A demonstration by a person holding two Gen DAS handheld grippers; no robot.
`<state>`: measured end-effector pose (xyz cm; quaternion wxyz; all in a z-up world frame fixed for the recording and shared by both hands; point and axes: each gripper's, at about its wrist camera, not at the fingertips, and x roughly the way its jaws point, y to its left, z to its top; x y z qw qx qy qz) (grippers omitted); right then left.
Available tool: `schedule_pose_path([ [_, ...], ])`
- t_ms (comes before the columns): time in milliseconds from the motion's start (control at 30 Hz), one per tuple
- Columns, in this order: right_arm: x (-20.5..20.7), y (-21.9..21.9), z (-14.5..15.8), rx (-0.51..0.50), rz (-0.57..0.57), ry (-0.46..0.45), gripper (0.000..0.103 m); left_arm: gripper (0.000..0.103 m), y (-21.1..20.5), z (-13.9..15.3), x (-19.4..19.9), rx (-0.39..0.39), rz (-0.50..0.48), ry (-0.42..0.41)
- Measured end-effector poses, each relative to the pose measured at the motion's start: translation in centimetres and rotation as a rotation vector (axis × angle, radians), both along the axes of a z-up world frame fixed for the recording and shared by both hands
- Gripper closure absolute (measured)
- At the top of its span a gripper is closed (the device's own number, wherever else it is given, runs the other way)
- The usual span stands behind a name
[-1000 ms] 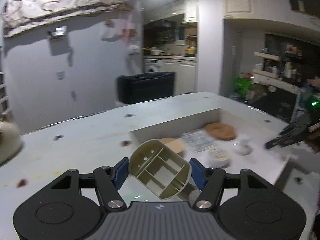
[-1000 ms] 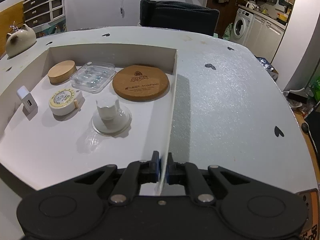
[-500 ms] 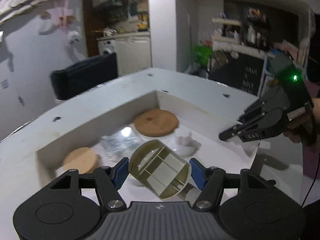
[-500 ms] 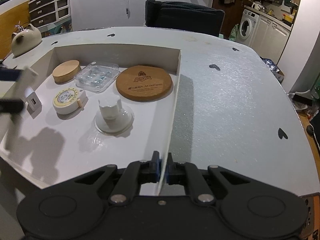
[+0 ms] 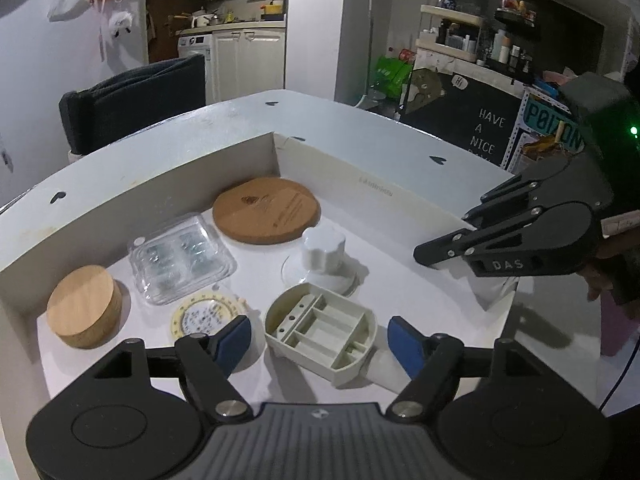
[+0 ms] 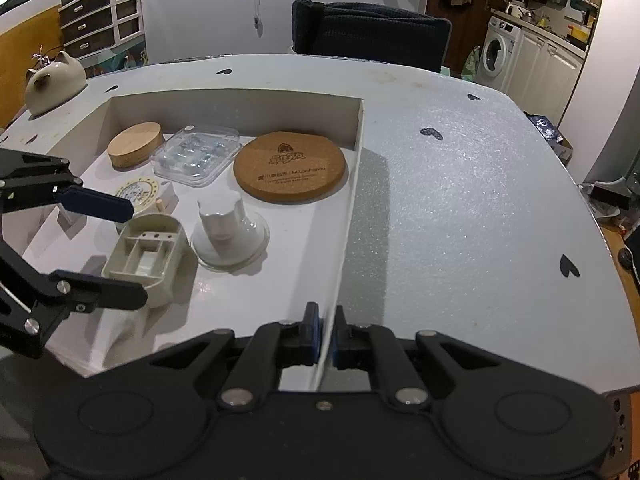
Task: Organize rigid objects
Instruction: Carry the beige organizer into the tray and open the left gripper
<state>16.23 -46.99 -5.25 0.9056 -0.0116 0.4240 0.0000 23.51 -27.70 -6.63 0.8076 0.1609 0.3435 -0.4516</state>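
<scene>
I see a big white table (image 6: 460, 208) with little dark heart marks on it. On the table sits a wide, low white box (image 5: 160, 184) with short walls.

My right gripper (image 6: 326, 334) is squeezed tight on the thin side wall of the box, near its front corner. The wall stands up between the two blue pads.

My left gripper (image 5: 320, 340) is over the front part of the box. Its jaws have just been opening. The small cream organizer (image 5: 322, 334) with little compartments sits between them on the box floor. The blue pads (image 5: 404, 344) stand a bit away from its sides, so I am not holding it. From the right camera, the organizer (image 6: 146, 254) rests flat, open side up, just beside the white knob on a clear base (image 6: 226, 230).

Behind that knob lies a round cork mat (image 6: 290, 170) in the far corner by the side wall. Left of the mat is a clear plastic case (image 6: 196, 154). Left of that, near the back wall, is a thick round wooden block (image 6: 134, 148). In front of the block is a small round yellow disc (image 6: 138, 192), partly hidden by my left gripper's finger.

A cream cat-shaped pot (image 6: 52, 80) sits on the table outside the box, at the far left.
</scene>
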Motion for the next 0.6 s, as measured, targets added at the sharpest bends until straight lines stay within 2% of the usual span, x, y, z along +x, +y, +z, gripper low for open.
schedule_pose_path([
  [300,0.1,0.2,0.1,-0.007,-0.003,0.005,0.096,0.023,0.7,0.9,-0.7,-0.014,0.001,-0.019],
  [600,0.1,0.1,0.0,-0.001,0.002,0.005,0.096,0.011,2.0,2.3,-1.9,-0.040,0.001,-0.046],
])
